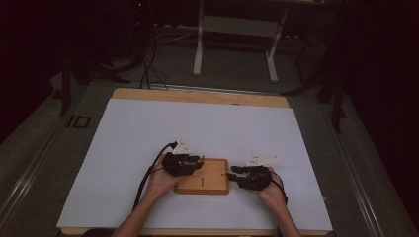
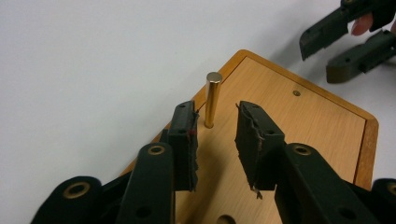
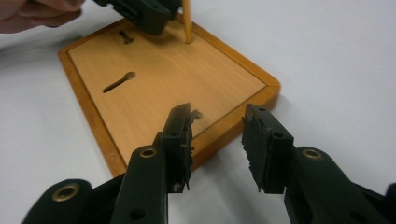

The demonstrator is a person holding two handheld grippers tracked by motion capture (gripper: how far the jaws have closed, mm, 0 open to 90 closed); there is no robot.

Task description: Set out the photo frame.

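While two hand-held grippers work at the lower middle of the high view, one wooden board (image 1: 210, 177) lies flat between them on one white table sheet (image 1: 197, 133), itself spread over one wooden tabletop (image 1: 197, 95). On that board stands one brass pin (image 2: 212, 99), upright near a corner; in the left gripper view it rises at centre frame, just above and between the two black jaw tips, nearer the left-hand one, and not touched by either pad. The left gripper (image 2: 215, 140) therefore stands spread, its jaws parted with bare board showing in the gap and the pin beyond the tips. In the high view this left gripper (image 1: 184, 164) overlaps the board's left edge. The right gripper (image 3: 217, 142) is likewise spread, pinching nothing: in its own view one jaw tip lies over the board's near edge at lower centre, the other over the white sheet, and the board's corner sits in the gap between them. In the high view the right gripper (image 1: 245, 176) sits just at the board's right edge. The board's face also carries one keyhole-shaped slot (image 3: 118, 82) left of centre in the right gripper view, one further dark slot (image 3: 125, 36) at upper left, and one small round hole (image 2: 296, 93) toward the upper right of the left gripper view.
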